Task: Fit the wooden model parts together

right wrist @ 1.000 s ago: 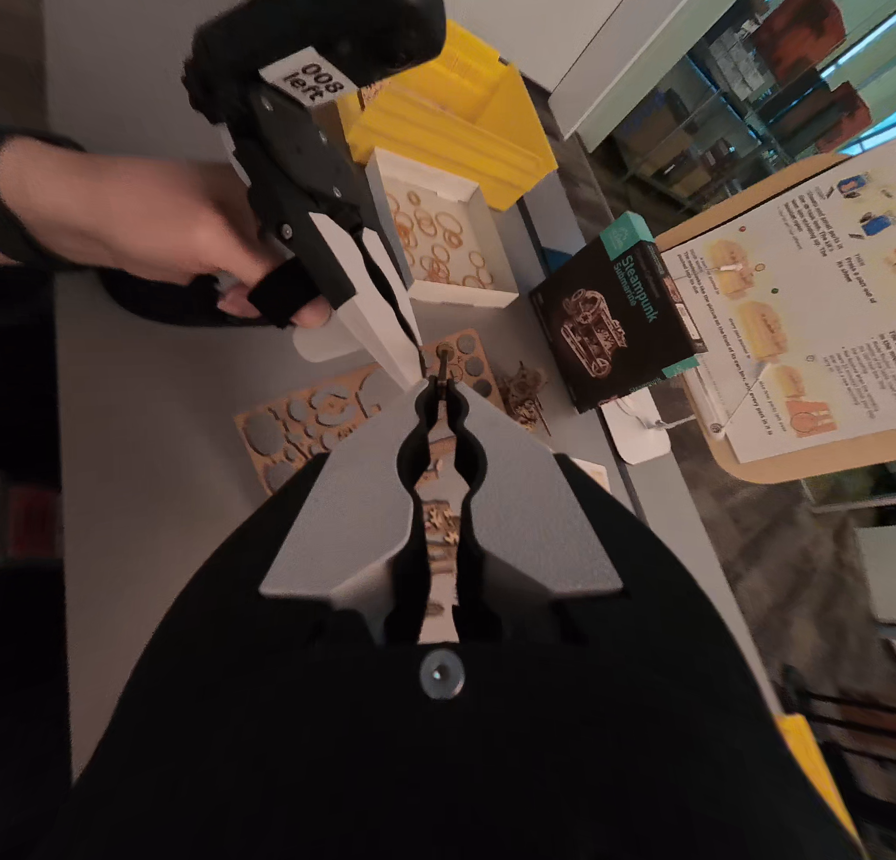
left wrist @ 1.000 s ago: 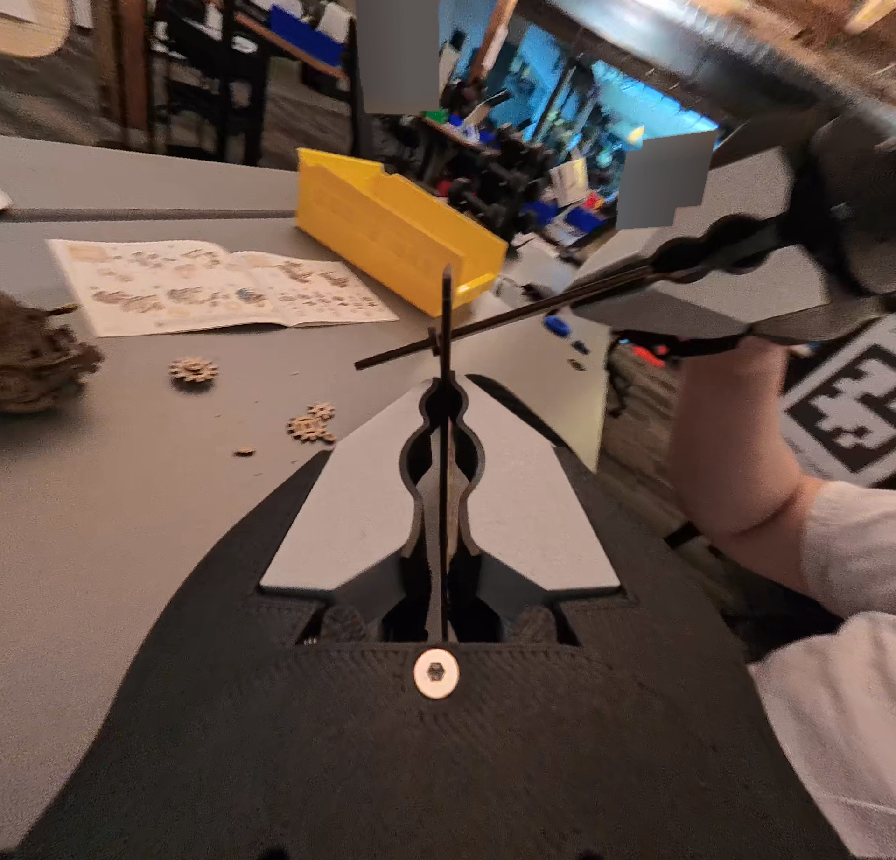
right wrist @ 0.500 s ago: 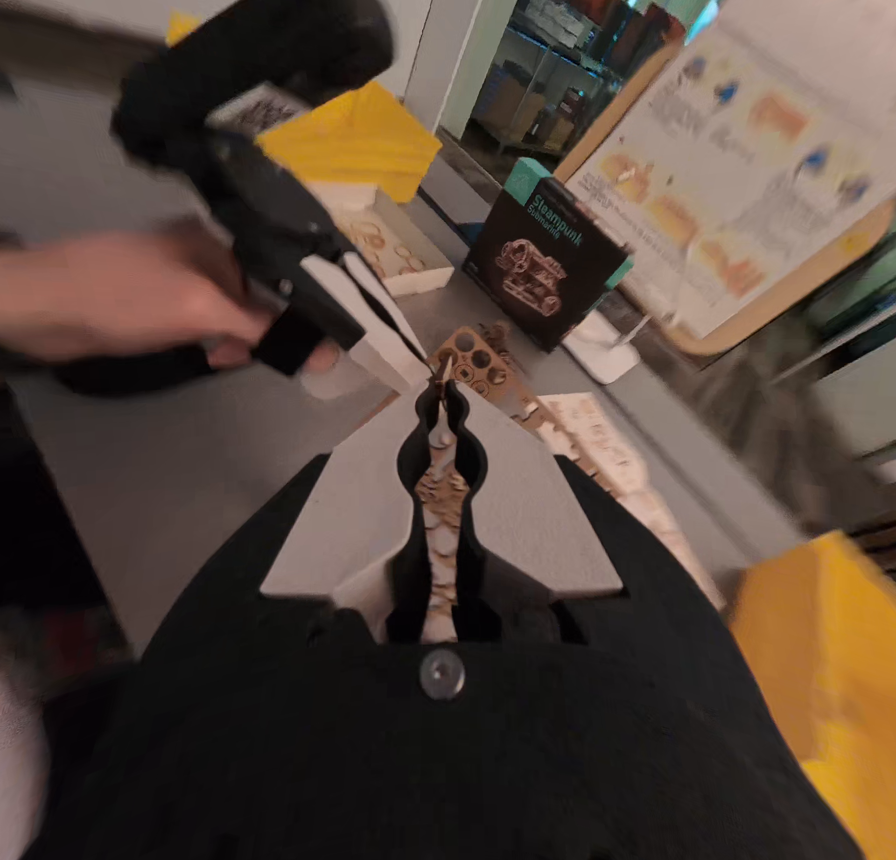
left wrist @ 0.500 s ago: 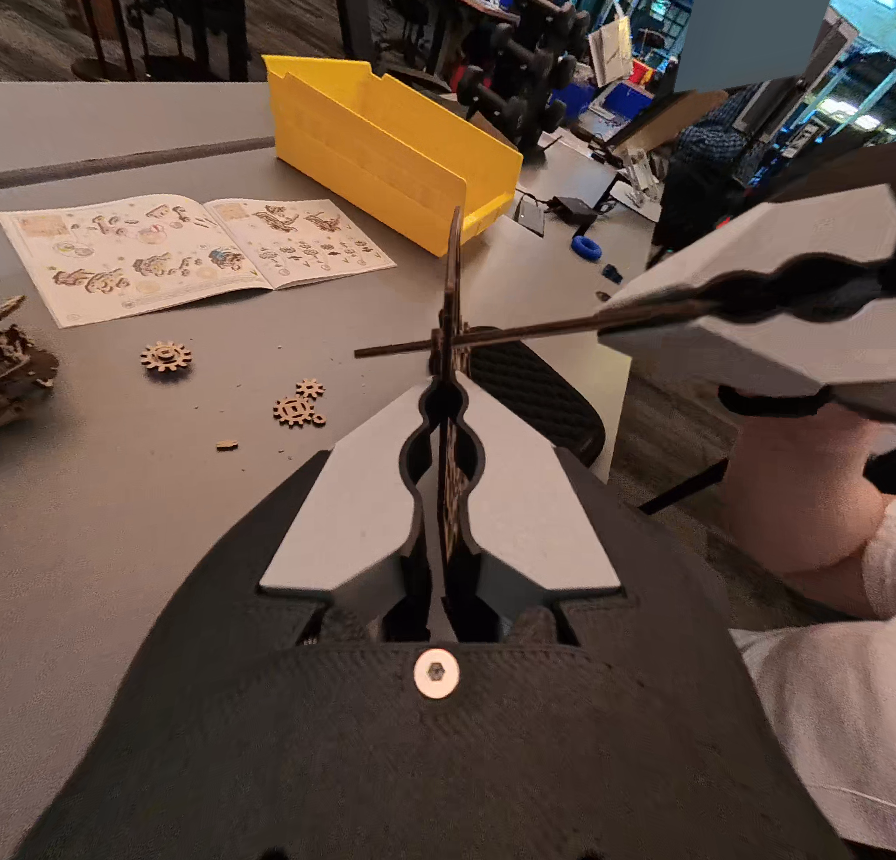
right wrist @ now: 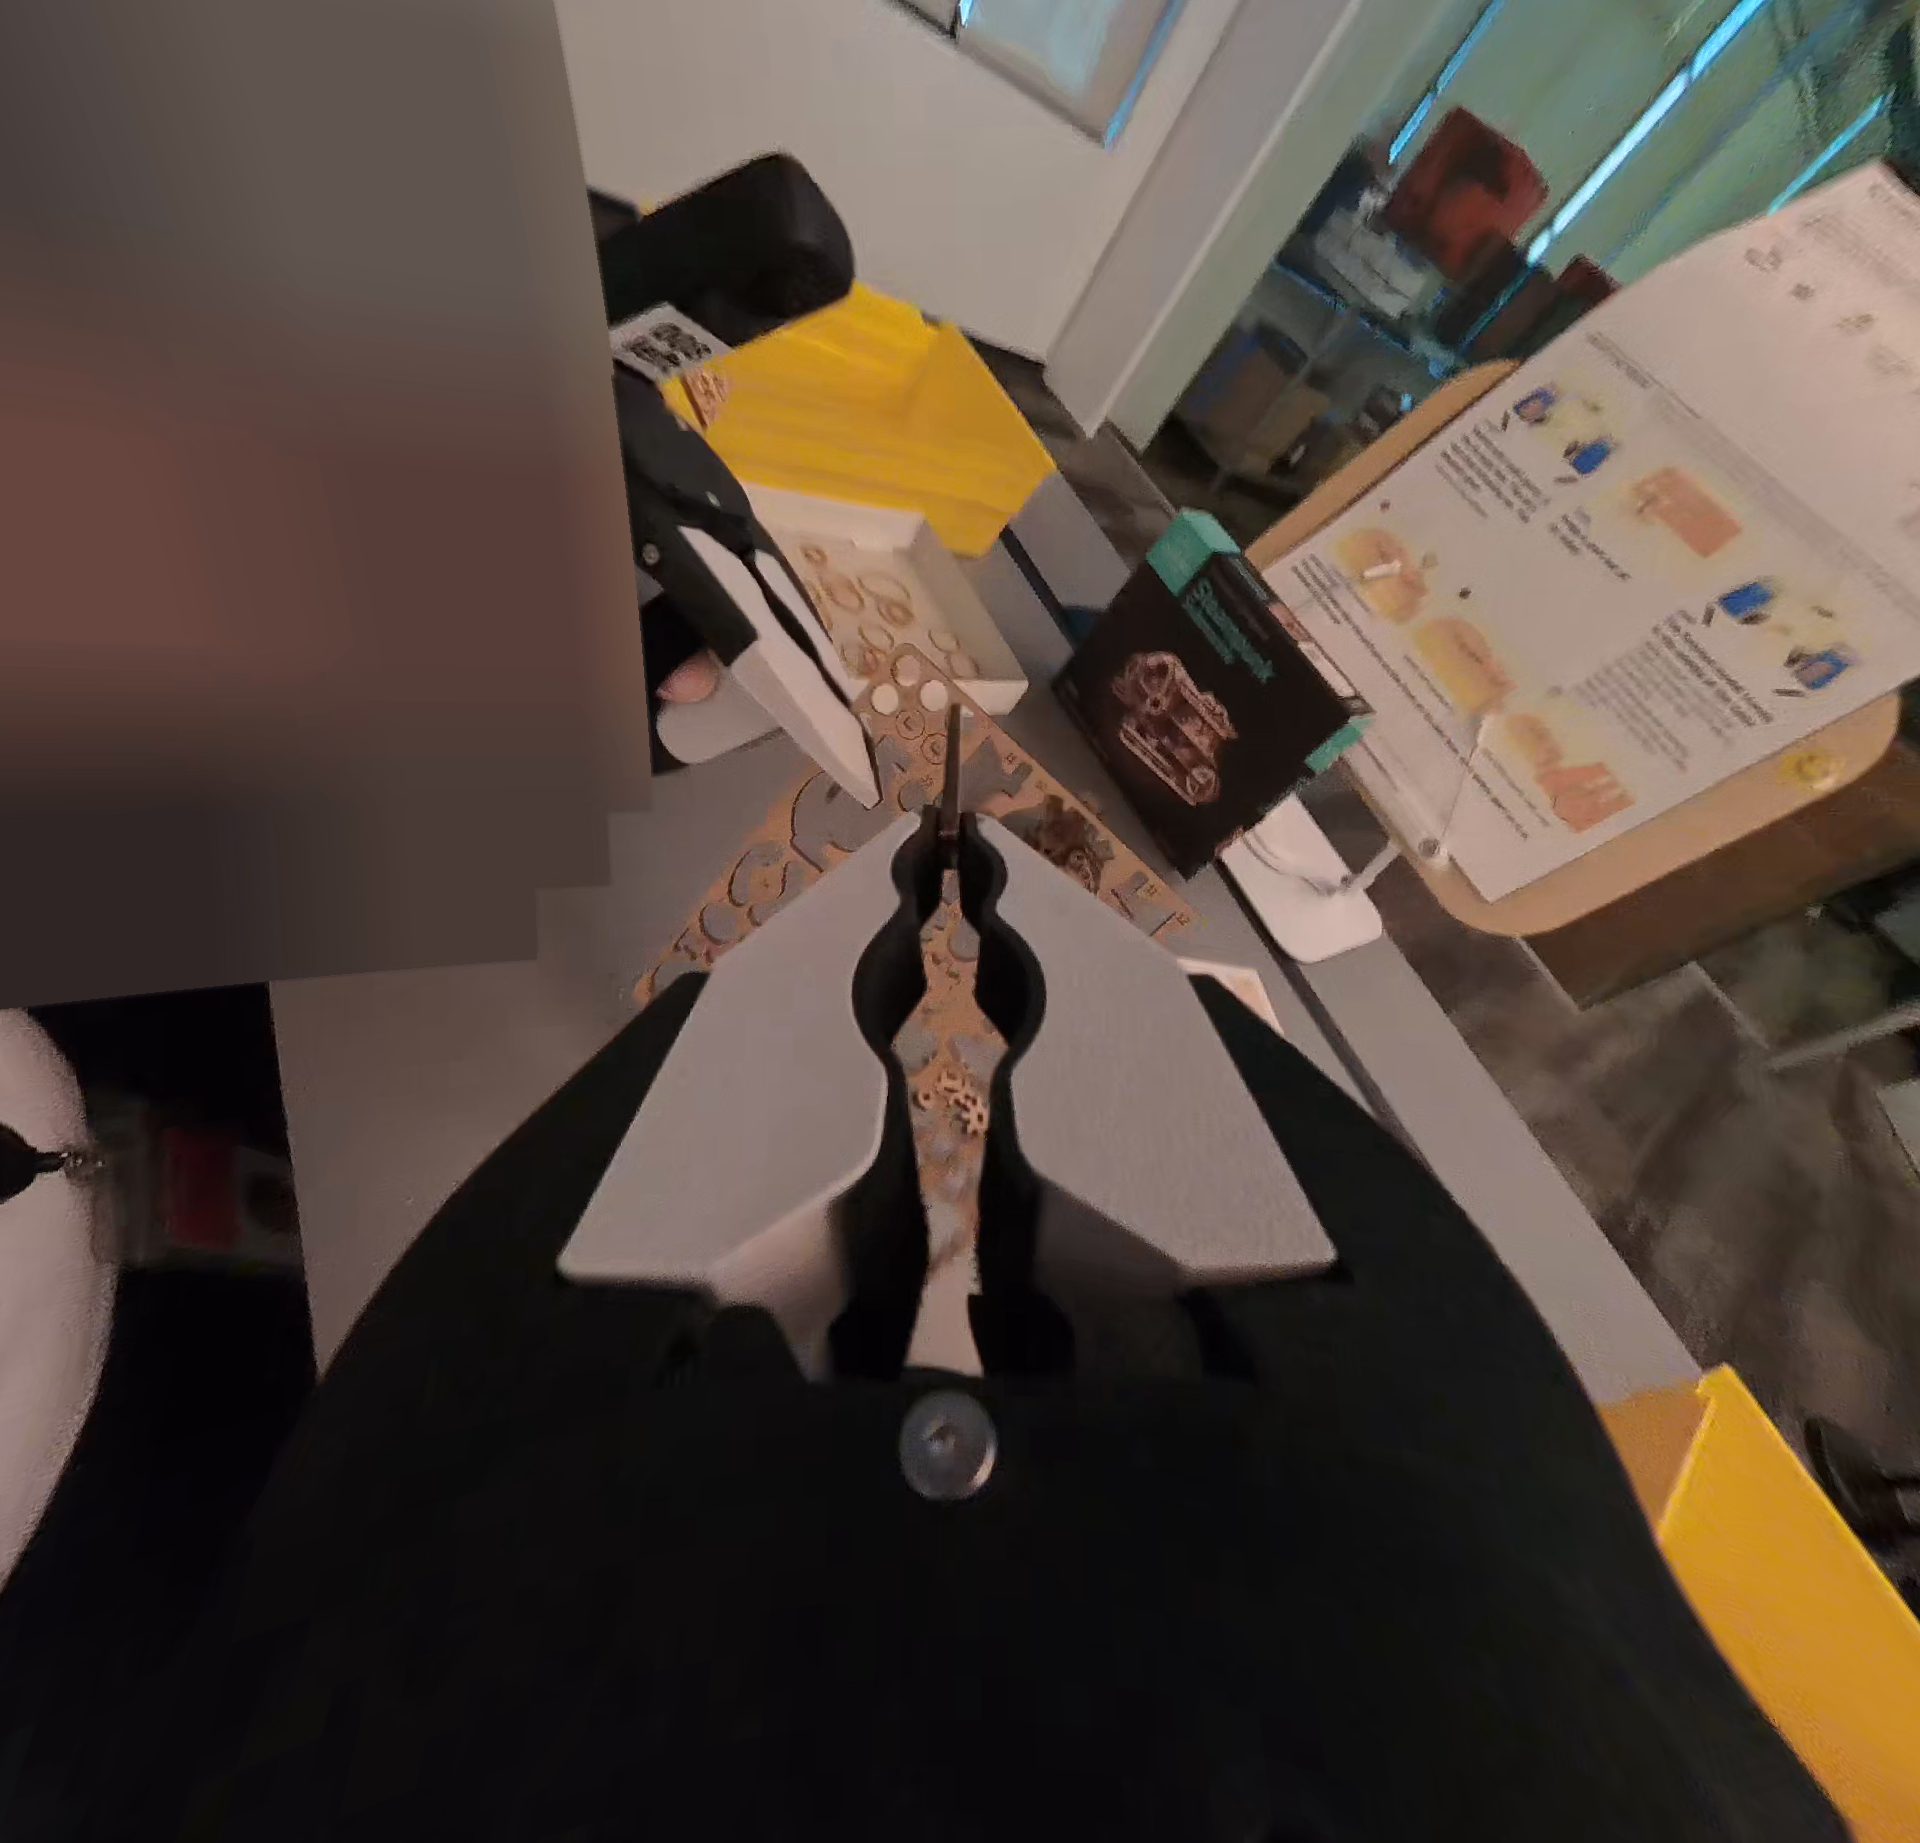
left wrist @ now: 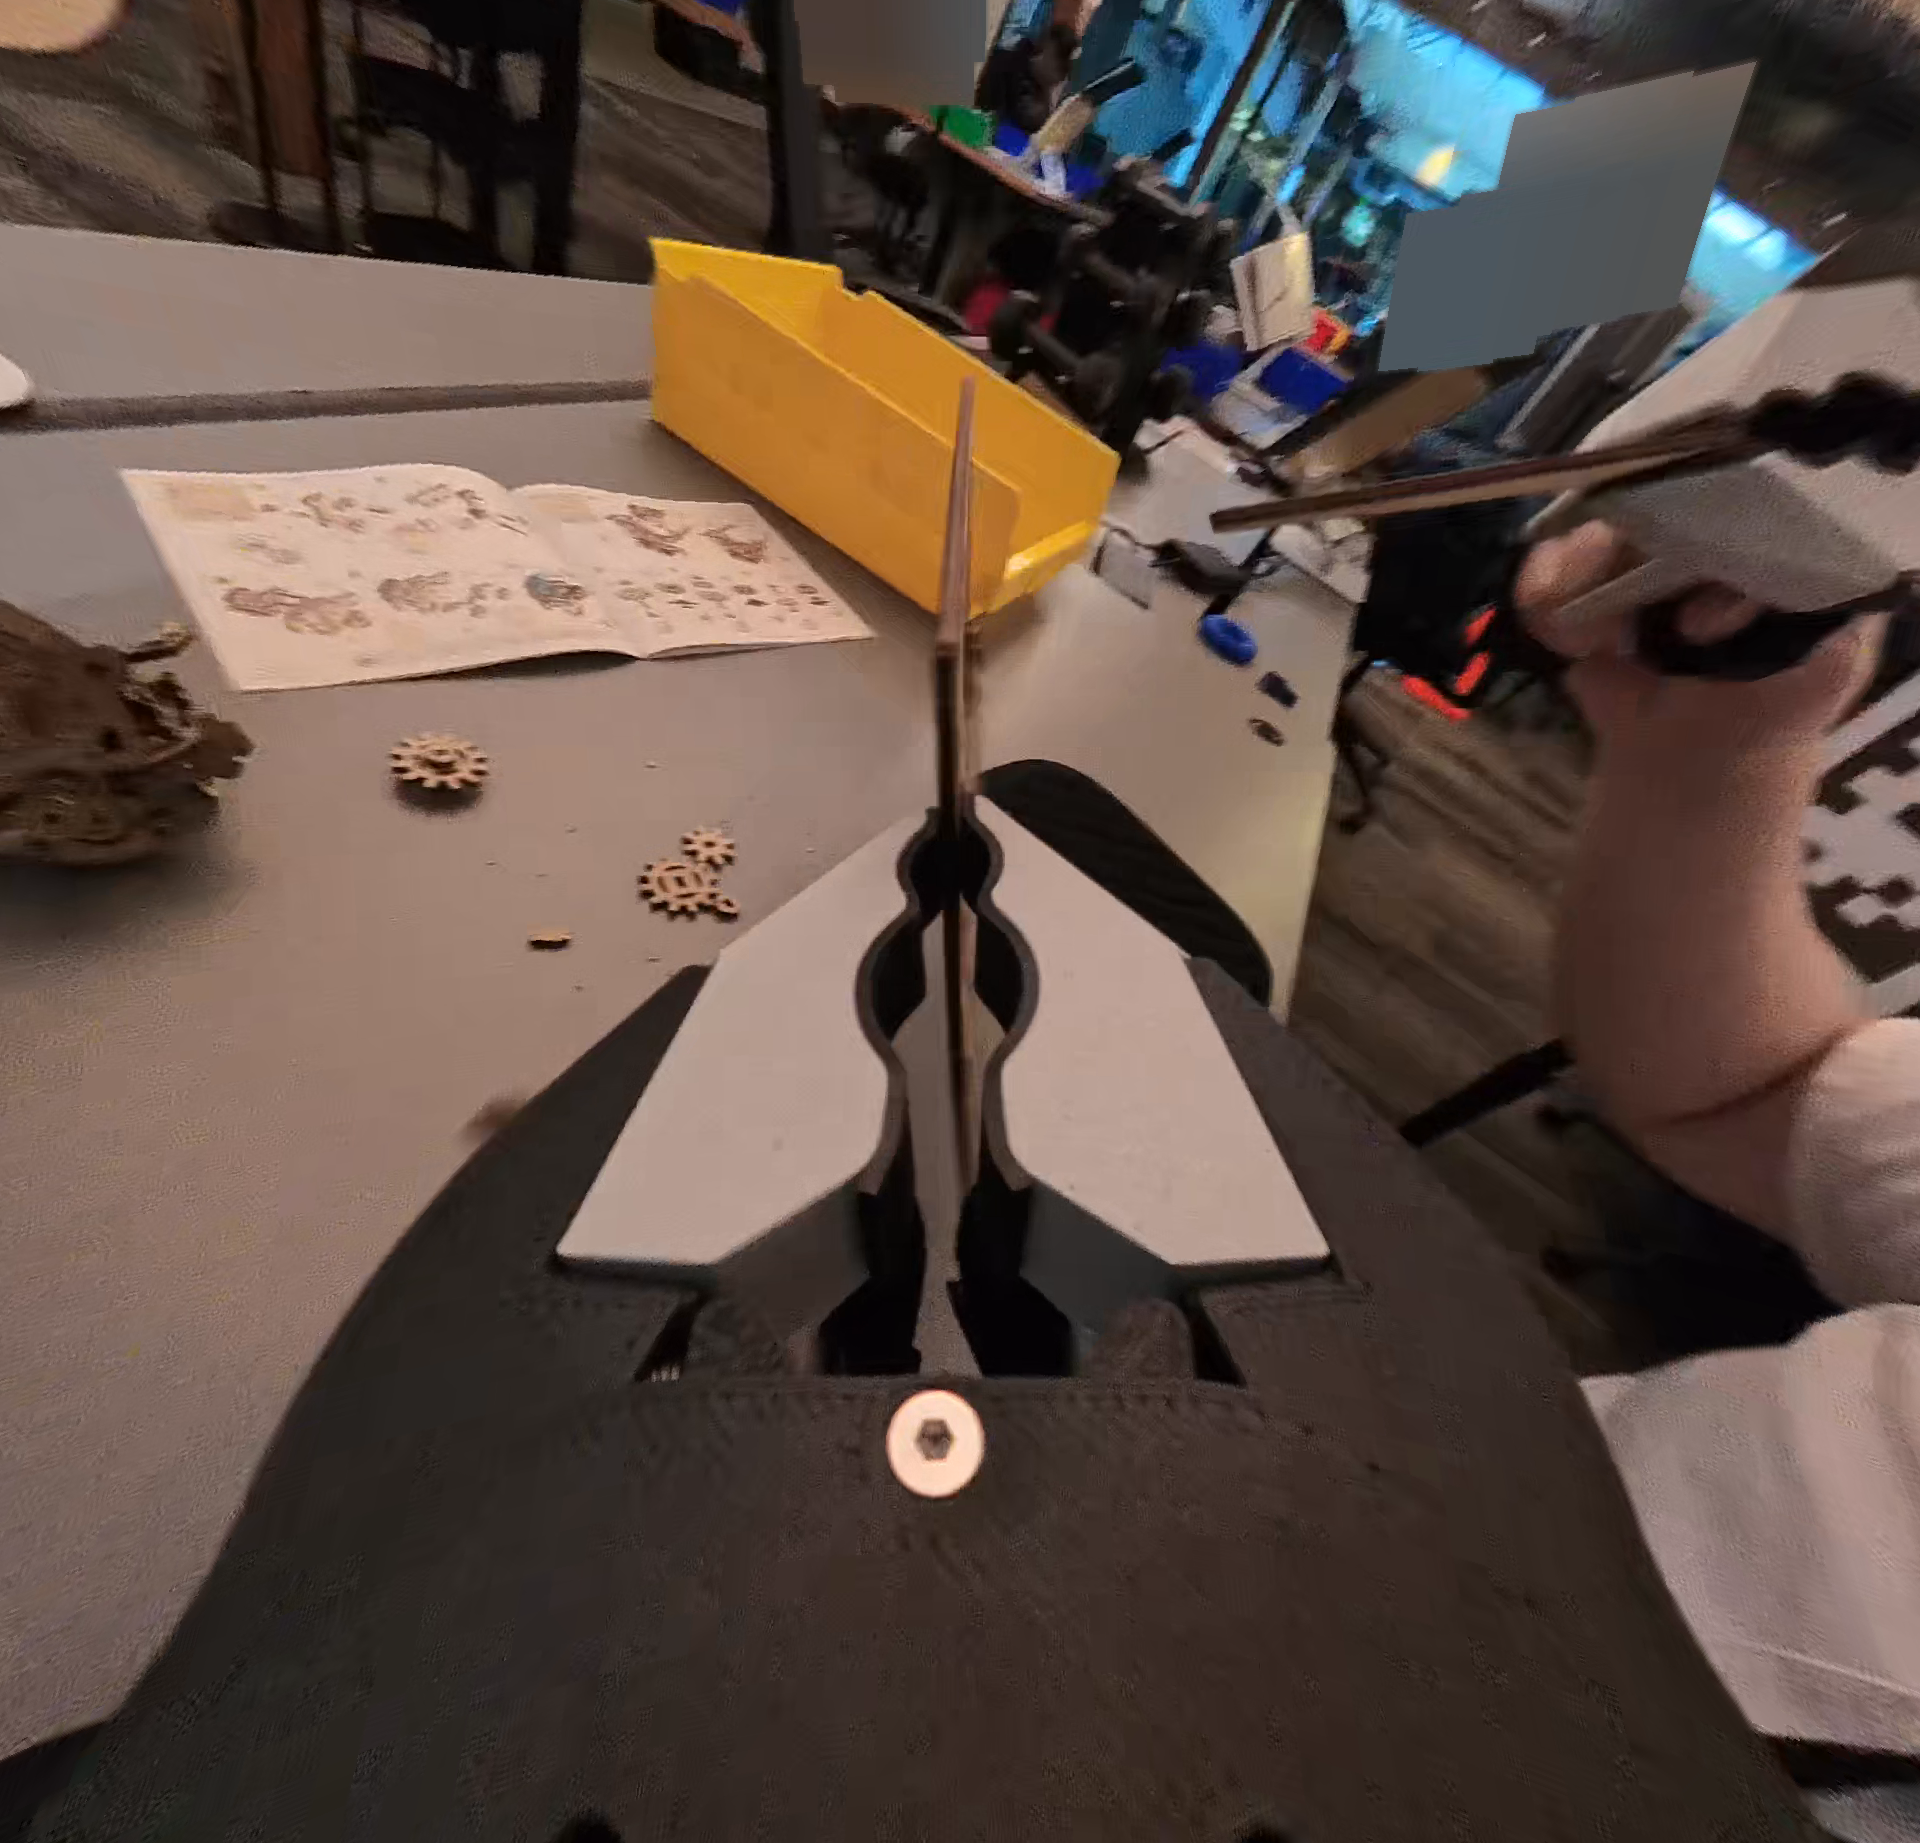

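In the left wrist view my left gripper (left wrist: 951,832) is shut on a thin flat wooden part (left wrist: 956,546) that stands edge-on above the fingertips. My right gripper (left wrist: 1766,484) is at the upper right, shut on a thin dark wooden rod (left wrist: 1455,489). The rod's tip is well to the right of the flat part and does not touch it. In the right wrist view my right gripper (right wrist: 948,827) grips the rod (right wrist: 951,765), seen end-on. The left gripper (right wrist: 800,692) is just beyond it, with a holed wooden plate (right wrist: 914,697) at its tips.
On the grey table (left wrist: 312,1014) lie an open instruction booklet (left wrist: 488,567), a yellow bin (left wrist: 862,422), loose gears (left wrist: 438,759) (left wrist: 686,874) and a part-built model (left wrist: 94,754). Cut-out wooden sheets (right wrist: 769,879), a white tray (right wrist: 935,588) and a black box (right wrist: 1205,723) lie below the grippers. The tips of one gripper are about 12 cm away from the tips of the other. My right tips are about 35 cm from the part-built model (left wrist: 94,754), my left tips only 25 cm.
The rod crossed the flat part at the left fingertips before. Now the right gripper has drawn back to the right and the rod is clear of the part.
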`<state>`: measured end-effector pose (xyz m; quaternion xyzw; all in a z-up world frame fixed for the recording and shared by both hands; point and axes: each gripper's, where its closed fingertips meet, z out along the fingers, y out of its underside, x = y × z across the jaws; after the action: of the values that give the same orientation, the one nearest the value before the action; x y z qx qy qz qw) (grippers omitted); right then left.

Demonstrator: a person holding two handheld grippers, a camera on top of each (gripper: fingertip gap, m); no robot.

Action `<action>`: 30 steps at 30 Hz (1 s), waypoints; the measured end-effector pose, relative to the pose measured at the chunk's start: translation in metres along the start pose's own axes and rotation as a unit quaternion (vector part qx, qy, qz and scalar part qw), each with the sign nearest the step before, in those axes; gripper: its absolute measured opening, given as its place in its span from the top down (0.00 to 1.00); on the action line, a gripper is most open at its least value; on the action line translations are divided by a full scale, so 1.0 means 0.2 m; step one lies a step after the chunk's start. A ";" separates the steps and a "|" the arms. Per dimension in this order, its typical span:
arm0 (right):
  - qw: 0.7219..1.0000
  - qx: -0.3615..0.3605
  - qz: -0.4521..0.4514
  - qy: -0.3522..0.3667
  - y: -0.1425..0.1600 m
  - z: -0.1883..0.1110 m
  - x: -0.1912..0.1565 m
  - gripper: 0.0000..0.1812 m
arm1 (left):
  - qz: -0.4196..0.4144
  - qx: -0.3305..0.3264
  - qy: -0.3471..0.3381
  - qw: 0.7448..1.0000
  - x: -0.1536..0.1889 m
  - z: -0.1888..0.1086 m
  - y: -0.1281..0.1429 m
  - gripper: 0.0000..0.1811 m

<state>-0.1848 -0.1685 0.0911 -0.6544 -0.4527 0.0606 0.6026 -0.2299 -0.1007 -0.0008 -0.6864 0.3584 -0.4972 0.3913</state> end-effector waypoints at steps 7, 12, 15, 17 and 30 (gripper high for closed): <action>0.998 -0.021 -0.012 0.051 0.12 -0.03 0.01 1.00 | -0.064 -0.026 0.068 0.995 0.01 0.00 0.05 1.00; 0.997 0.031 0.030 0.070 0.13 -0.09 0.08 1.00 | -0.121 0.081 0.132 0.981 -0.04 -0.34 -0.22 1.00; 0.994 0.061 0.071 0.053 0.16 -0.06 0.09 1.00 | -0.111 0.158 0.104 0.976 -0.14 -0.65 -0.43 1.00; 0.992 0.063 0.107 -0.005 0.19 0.05 0.02 1.00 | -0.095 0.187 0.064 0.976 -0.21 -0.81 -0.50 1.00; 0.961 -0.186 0.139 -0.150 0.67 0.77 -0.30 1.00 | -0.135 0.257 0.018 0.957 -0.35 -1.15 -0.35 1.00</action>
<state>-0.2459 -0.0774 -0.0908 -0.7948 -0.4457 0.1557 0.3813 -0.4612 -0.0505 0.0795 -0.5957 0.1289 -0.6330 0.4773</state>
